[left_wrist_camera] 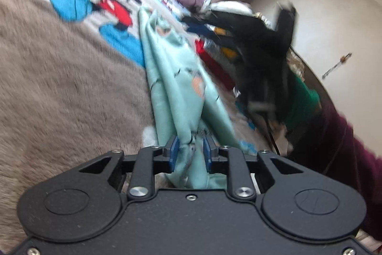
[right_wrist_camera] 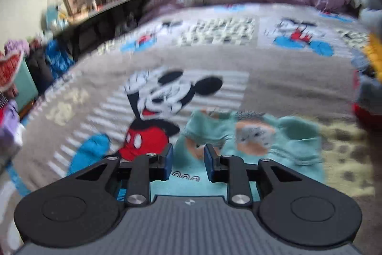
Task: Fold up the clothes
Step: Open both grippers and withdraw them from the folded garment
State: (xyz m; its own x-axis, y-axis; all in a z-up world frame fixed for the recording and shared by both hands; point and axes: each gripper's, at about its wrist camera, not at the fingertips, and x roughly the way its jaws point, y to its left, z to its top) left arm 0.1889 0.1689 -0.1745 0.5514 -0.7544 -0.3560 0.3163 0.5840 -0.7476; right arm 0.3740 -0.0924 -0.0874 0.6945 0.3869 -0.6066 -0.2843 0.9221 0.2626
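Left gripper (left_wrist_camera: 191, 149): jaws part-spread, bunched mint garment (left_wrist_camera: 176, 78) between them, trailing across cartoon blanket (left_wrist_camera: 59, 78). Right gripper (right_wrist_camera: 188, 159): jaws spread, empty, over garment lying on bed.

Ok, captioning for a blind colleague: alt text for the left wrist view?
The left gripper has bunched mint-green garment between its blue pads, the cloth trailing away across a grey cartoon-mouse blanket. Beyond, blurred, the other gripper reaches in.
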